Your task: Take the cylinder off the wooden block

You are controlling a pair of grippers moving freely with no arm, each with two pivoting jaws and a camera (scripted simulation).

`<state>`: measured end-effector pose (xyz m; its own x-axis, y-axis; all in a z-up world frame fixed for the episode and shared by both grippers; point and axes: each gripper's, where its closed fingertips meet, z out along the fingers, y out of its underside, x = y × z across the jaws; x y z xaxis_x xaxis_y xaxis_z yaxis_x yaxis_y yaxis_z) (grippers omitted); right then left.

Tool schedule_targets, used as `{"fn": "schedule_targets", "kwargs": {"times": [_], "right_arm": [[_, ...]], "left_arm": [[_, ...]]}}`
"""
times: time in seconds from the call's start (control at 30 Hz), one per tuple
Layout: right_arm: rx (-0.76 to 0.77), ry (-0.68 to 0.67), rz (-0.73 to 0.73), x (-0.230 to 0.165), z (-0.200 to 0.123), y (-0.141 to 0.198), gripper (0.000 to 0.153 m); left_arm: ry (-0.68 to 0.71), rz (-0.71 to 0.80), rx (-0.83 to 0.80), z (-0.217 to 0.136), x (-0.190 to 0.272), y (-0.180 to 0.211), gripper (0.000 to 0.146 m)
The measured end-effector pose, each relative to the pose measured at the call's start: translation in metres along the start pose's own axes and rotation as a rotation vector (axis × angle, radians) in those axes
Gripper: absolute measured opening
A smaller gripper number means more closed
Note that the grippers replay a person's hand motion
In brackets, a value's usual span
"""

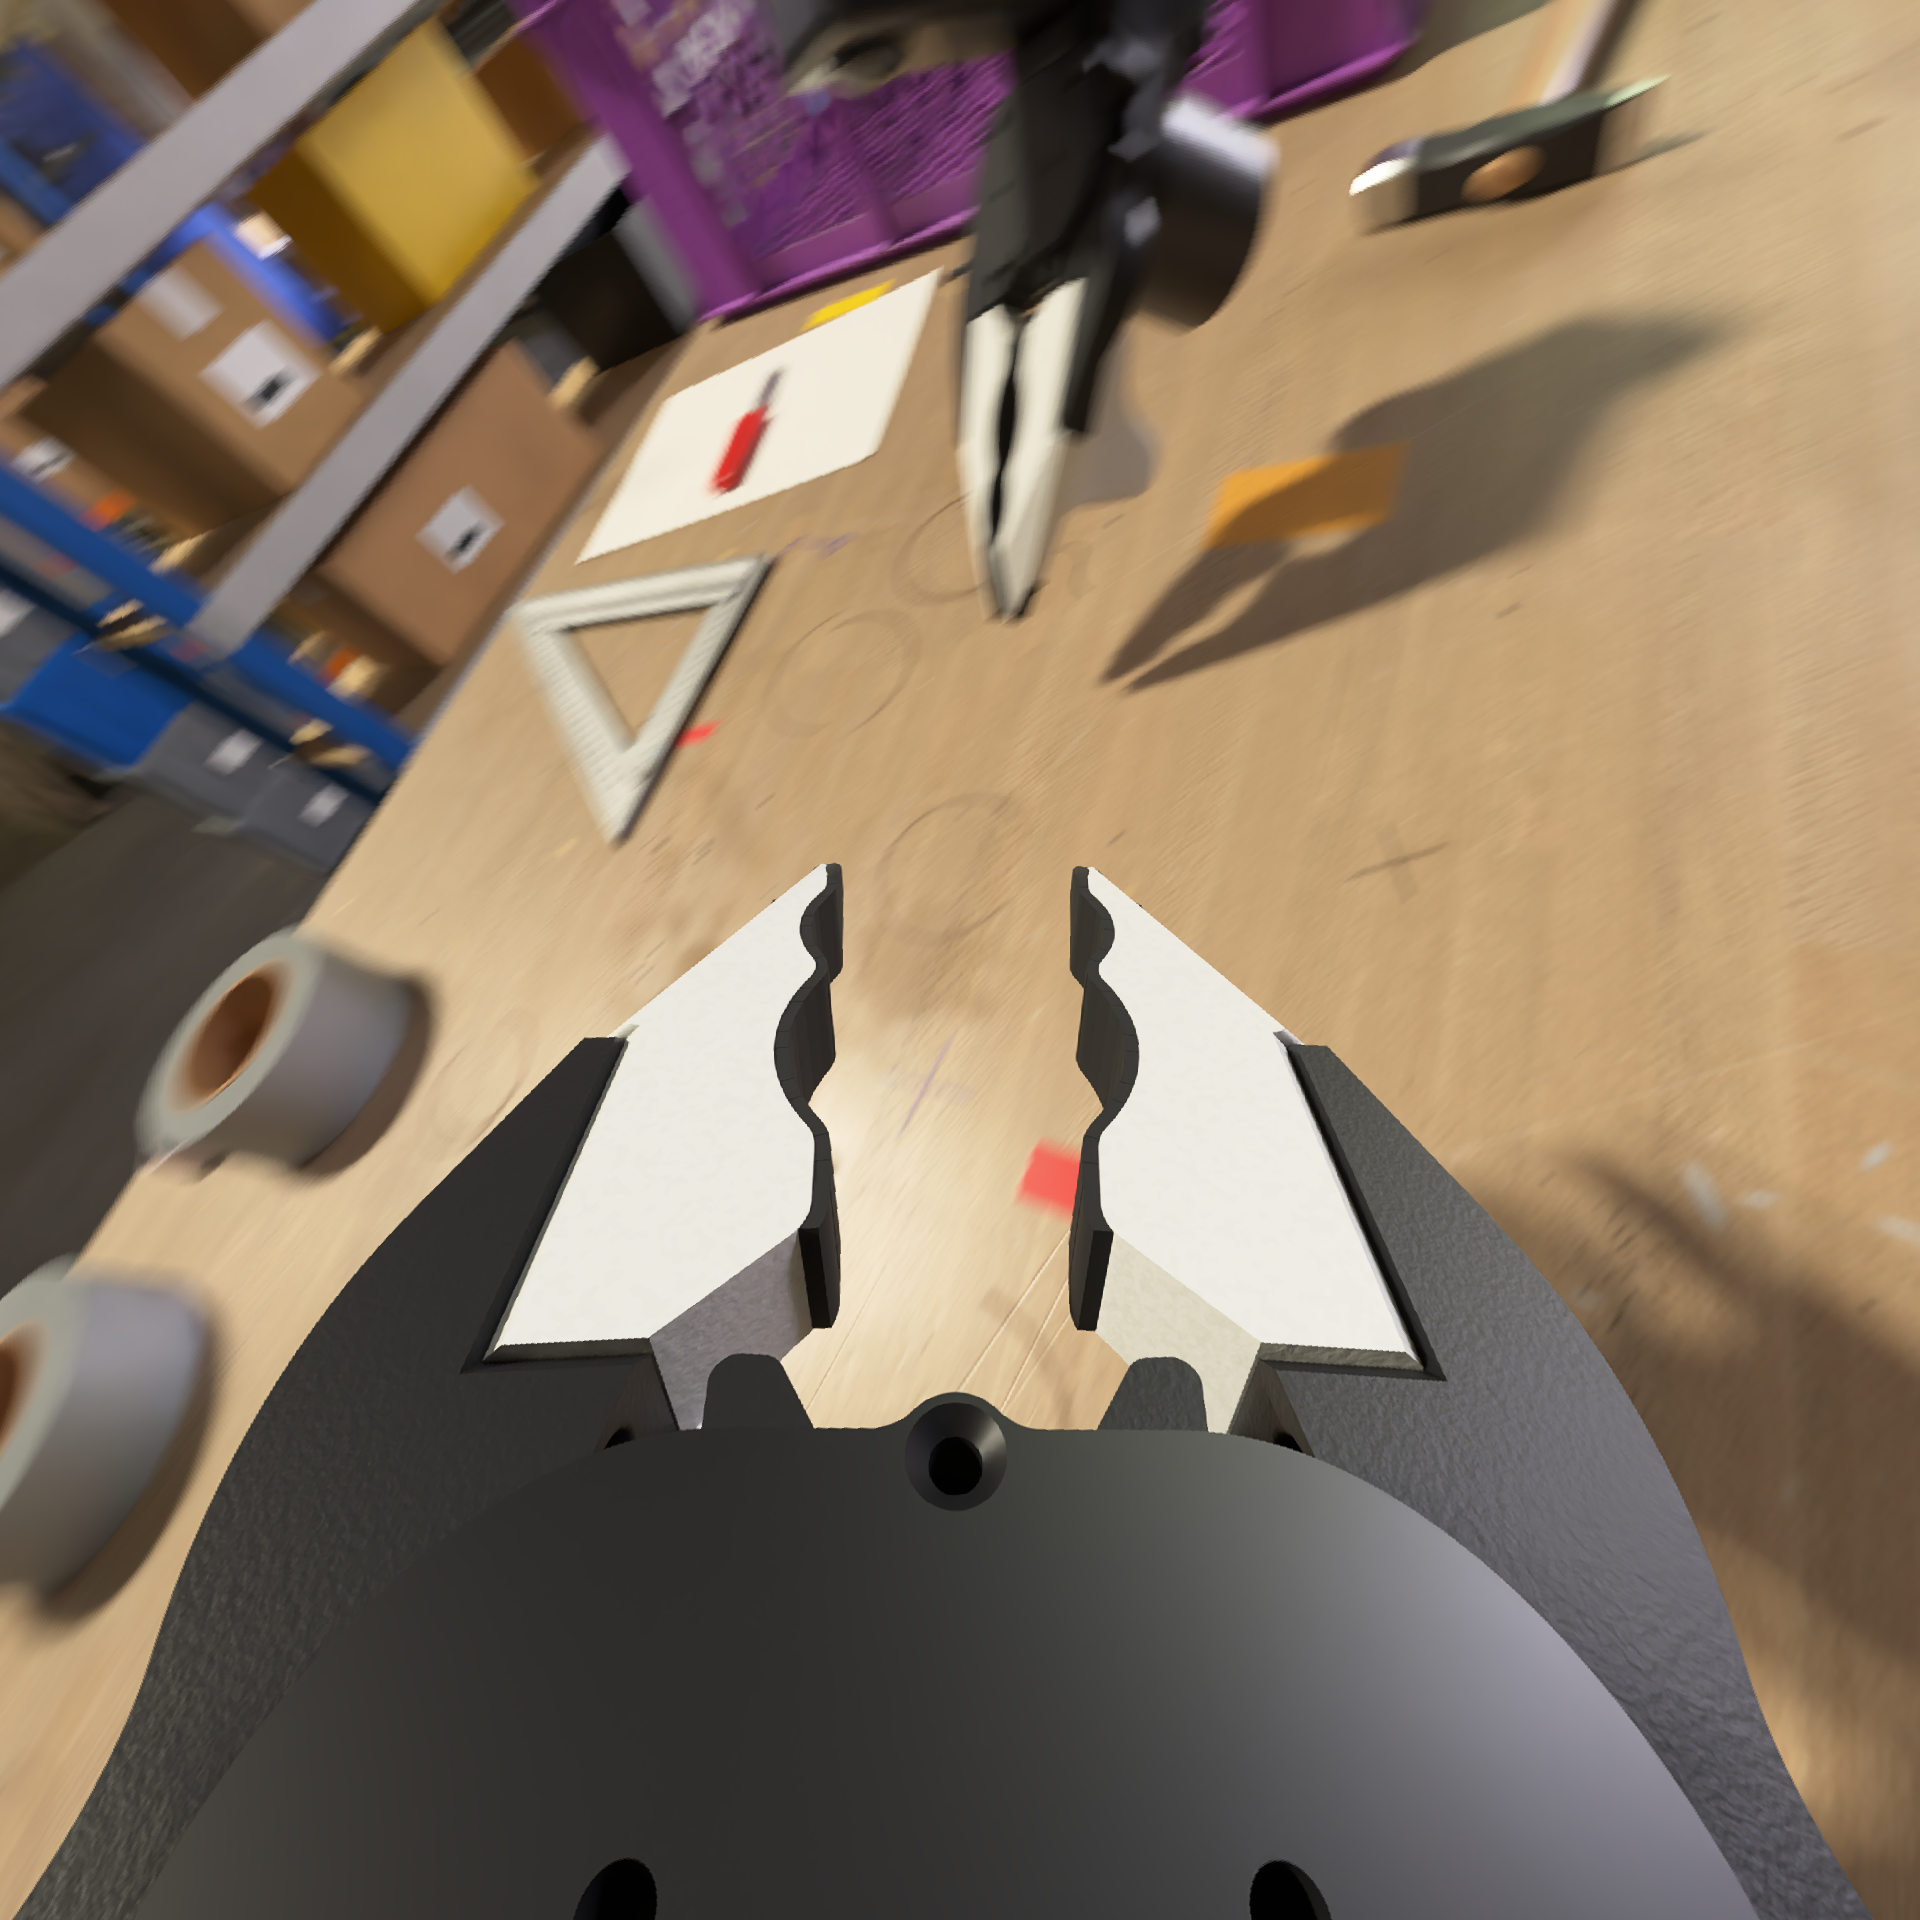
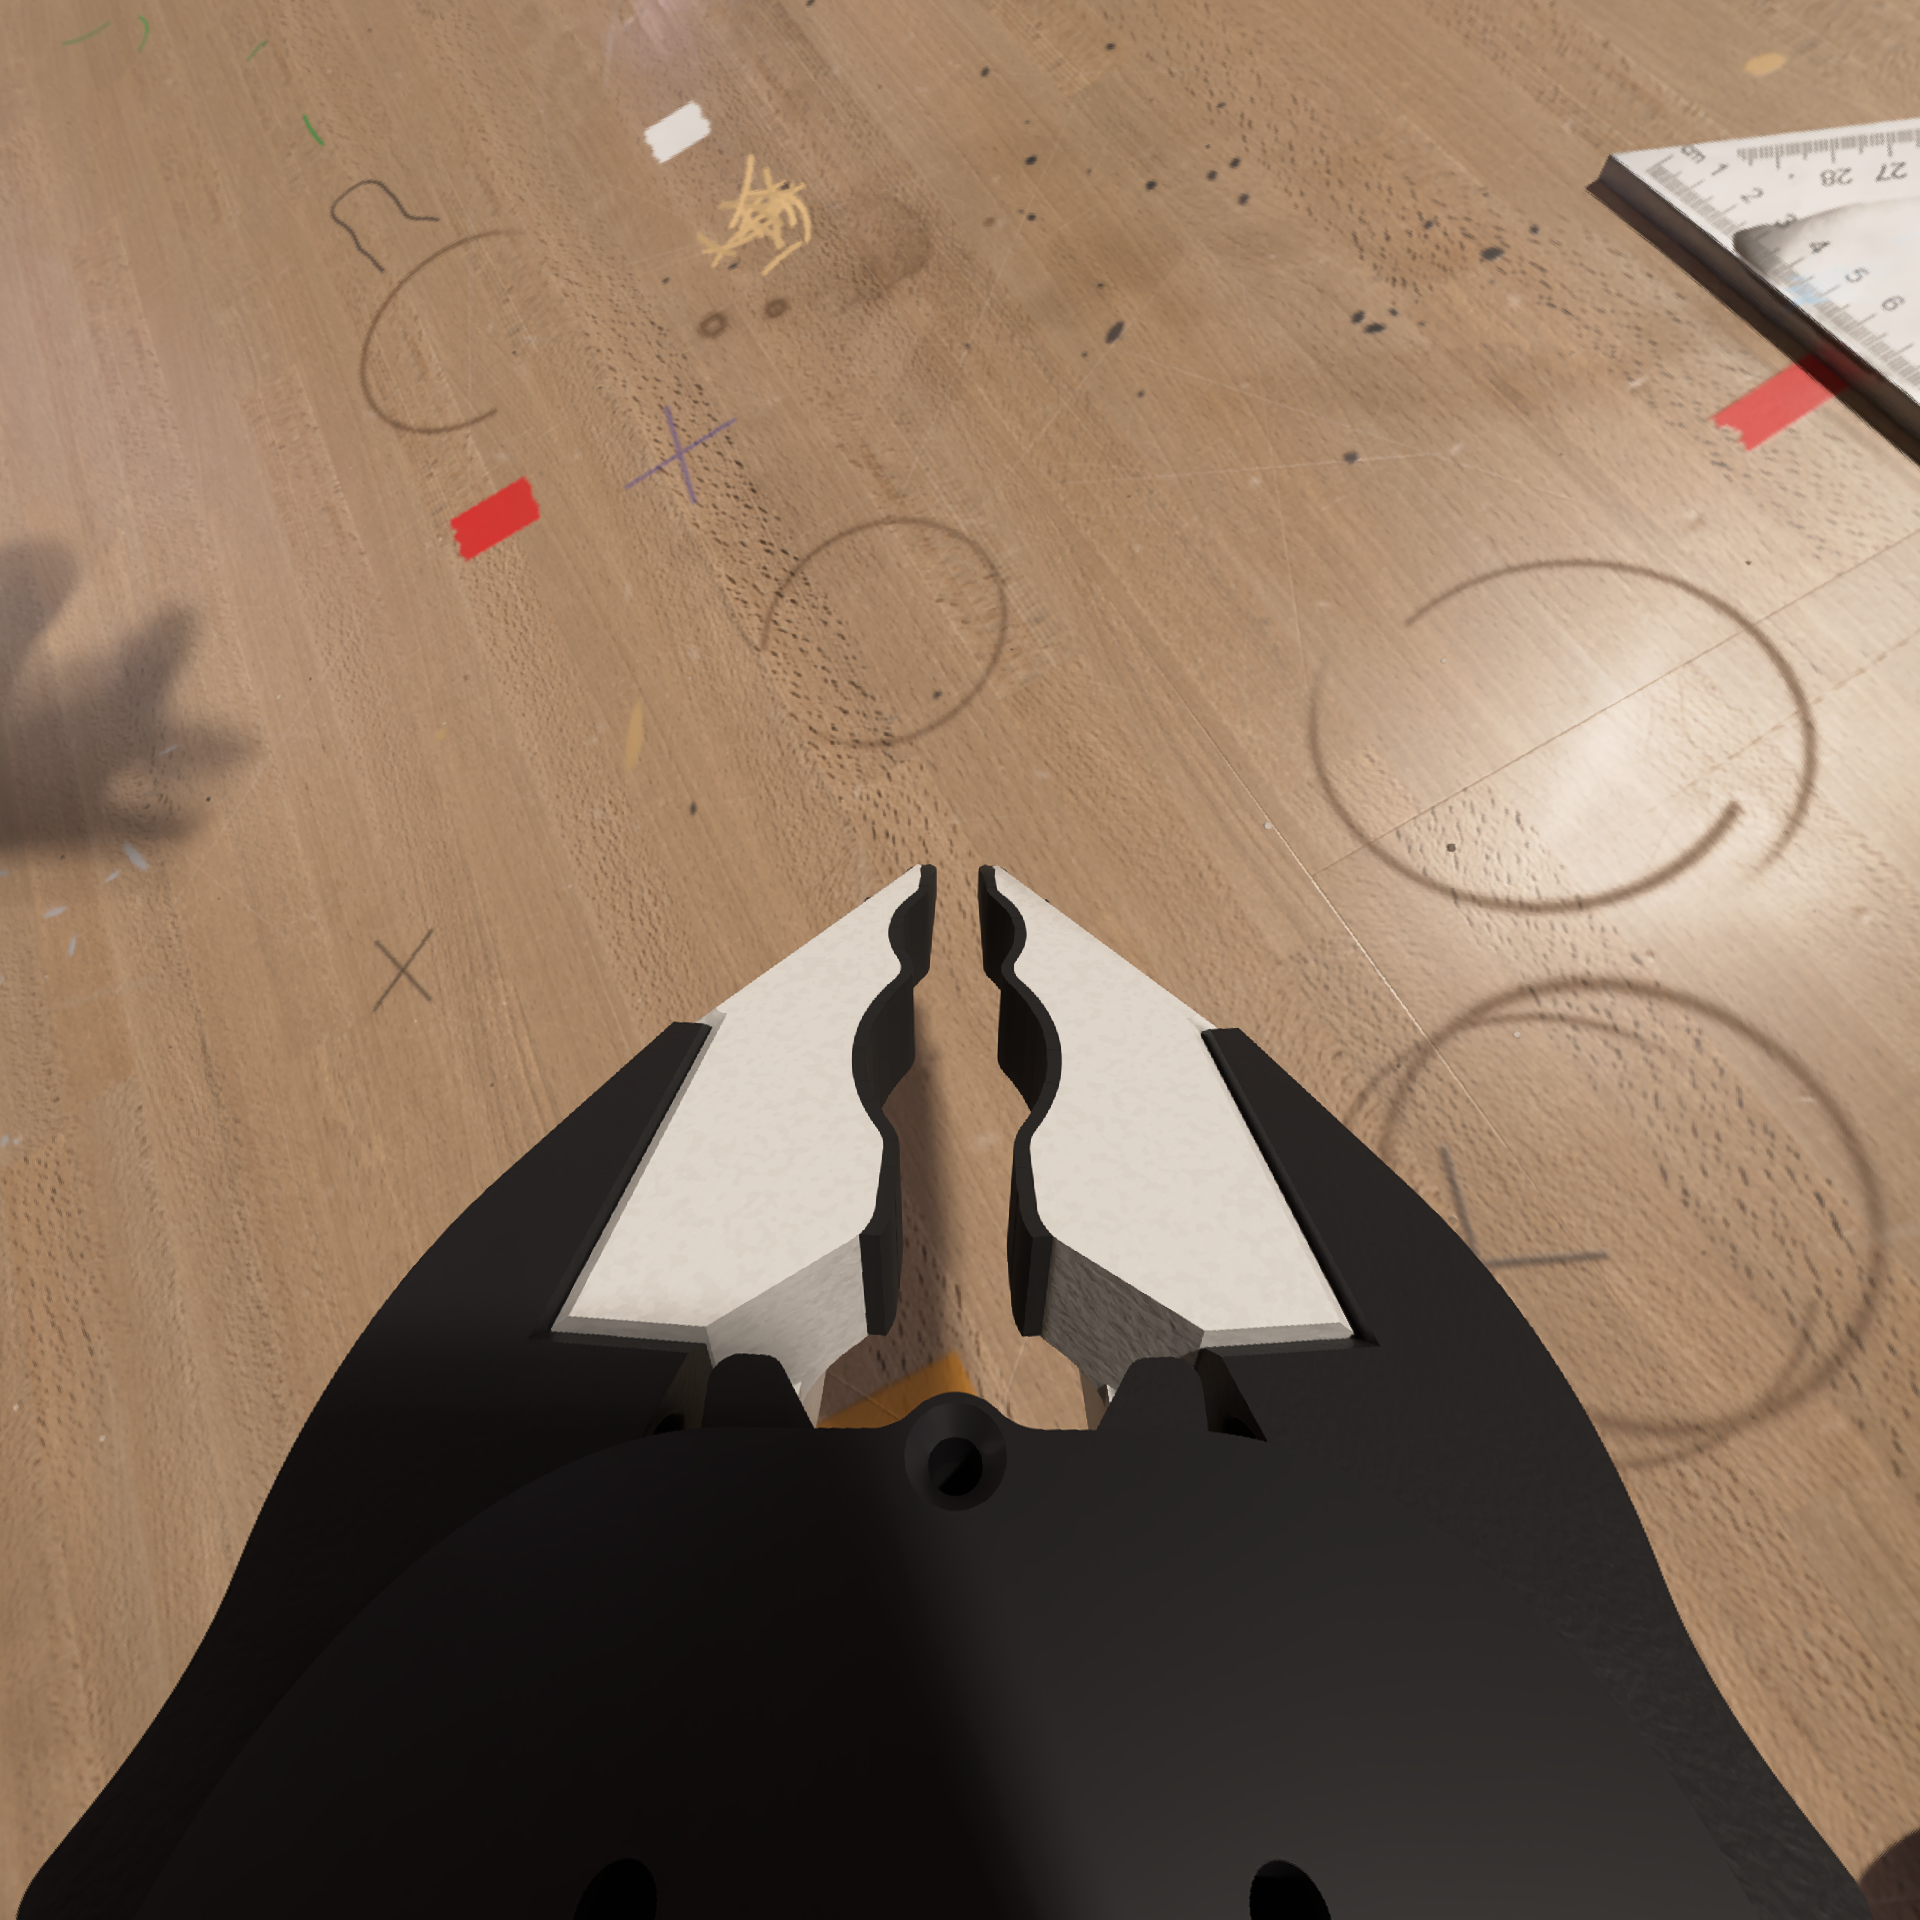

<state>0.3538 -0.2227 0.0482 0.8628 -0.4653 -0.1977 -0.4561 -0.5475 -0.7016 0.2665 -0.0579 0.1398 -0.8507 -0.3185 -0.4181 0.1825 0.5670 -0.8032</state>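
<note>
No cylinder on a wooden block shows clearly in either view. My left gripper (image 1: 956, 883) is open and empty, low over the wooden table (image 1: 1351, 935). My right gripper (image 2: 956, 878) has its jaws almost together with nothing between them; it also shows far off in the left wrist view (image 1: 1006, 592), tips pointing down at the table. A grey round shape (image 1: 1216, 156) sits by its body, too blurred to identify. A flat orange piece (image 1: 1299, 499) lies just right of it, and a sliver of it shows under the right gripper (image 2: 904, 1392).
Two grey tape rolls (image 1: 281, 1049) (image 1: 73, 1423) stand near the table's left edge. A triangle ruler (image 1: 634, 675) (image 2: 1808, 260), a white sheet (image 1: 831, 364) with a red-handled tool (image 1: 743, 442), a purple crate (image 1: 831, 135) and a hammer (image 1: 1507, 156) lie farther off.
</note>
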Motion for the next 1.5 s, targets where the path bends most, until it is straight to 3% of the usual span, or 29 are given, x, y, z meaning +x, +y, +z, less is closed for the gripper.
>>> {"fn": "schedule_targets", "kwargs": {"times": [0.2,0.37,0.53,0.73,1.0,1.1,1.17,1.33,1.5], "right_arm": [[-0.011,0.015,-0.02,0.001,0.005,0.005,0.008],[-0.012,0.056,0.038,0.008,0.004,0.004,0.008],[-0.025,0.09,0.044,0.002,0.004,-0.002,0.008],[-0.002,0.097,0.065,-0.007,0.013,-0.009,0.008],[0.004,0.089,0.114,-0.006,0.025,-0.005,0.008],[0.006,0.096,0.121,-0.004,0.024,-0.004,0.008],[0.01,0.101,0.126,-0.001,0.023,-0.003,0.008],[0.026,0.109,0.141,0.004,0.022,-0.003,0.008],[0.033,0.099,0.129,0.002,0.026,-0.007,0.008]], "left_arm": [[-0.357,-0.07,-0.229,-0.105,-0.097,0.08,0.044],[-0.377,-0.231,-0.323,-0.148,-0.134,0.151,0.049],[-0.26,-0.354,-0.381,-0.14,-0.138,0.206,0.059],[-0.084,-0.455,-0.435,-0.125,-0.121,0.237,0.056],[0.046,-0.531,-0.396,-0.123,-0.102,0.229,0.061],[0.117,-0.526,-0.382,-0.129,-0.097,0.215,0.055],[0.094,-0.519,-0.323,-0.133,-0.111,0.201,0.049],[-0.143,-0.492,-0.359,-0.132,-0.184,0.195,0.044],[-0.231,-0.563,-0.515,-0.103,-0.237,0.23,0.037]]}}
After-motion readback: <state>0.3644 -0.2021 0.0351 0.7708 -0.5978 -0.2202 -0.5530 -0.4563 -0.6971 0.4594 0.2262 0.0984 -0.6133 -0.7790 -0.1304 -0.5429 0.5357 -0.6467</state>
